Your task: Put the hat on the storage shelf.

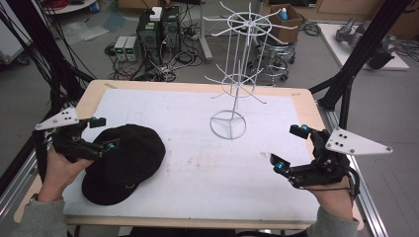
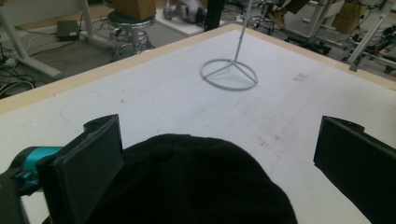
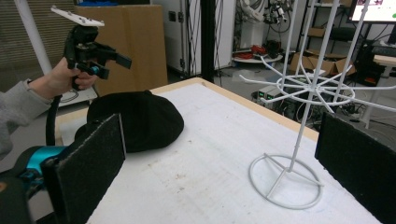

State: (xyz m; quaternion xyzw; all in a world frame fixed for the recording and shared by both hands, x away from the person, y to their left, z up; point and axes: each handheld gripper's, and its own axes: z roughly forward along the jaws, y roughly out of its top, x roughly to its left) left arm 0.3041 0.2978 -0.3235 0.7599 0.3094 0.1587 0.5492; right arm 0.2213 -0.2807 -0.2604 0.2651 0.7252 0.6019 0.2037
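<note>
The black cap (image 1: 126, 163) lies flat on the white surface (image 1: 207, 163), well to the near-left of the white wire rack (image 1: 236, 74), whose ring base stands toward the far middle of the surface. The cap's brim points toward the person, its crown away toward the rack.

The left hand-held gripper (image 1: 101, 134) hovers just over the cap's left edge, on the side away from the rack. Its jaws stand wide apart and hold nothing; in the left gripper view the cap's crown (image 2: 196, 182) sits low between the two black jaws, with the rack's ring base (image 2: 229, 74) farther ahead. The right hand-held gripper (image 1: 289, 148) hangs near the rack's base, on its near-right, well apart from the cap, jaws also spread wide and empty. From the right gripper view the cap (image 3: 140, 119) and the left hand-held gripper (image 3: 109, 63) show beyond it, the rack (image 3: 303, 93) close at hand.

The step in hand looks like the approach to a first grasp: the cap is untouched. The next move likely calls for lowering the left jaws onto the crown or the cap's edge and pinching enough cloth to lift it, presumably toward one of the rack's arms.
</note>
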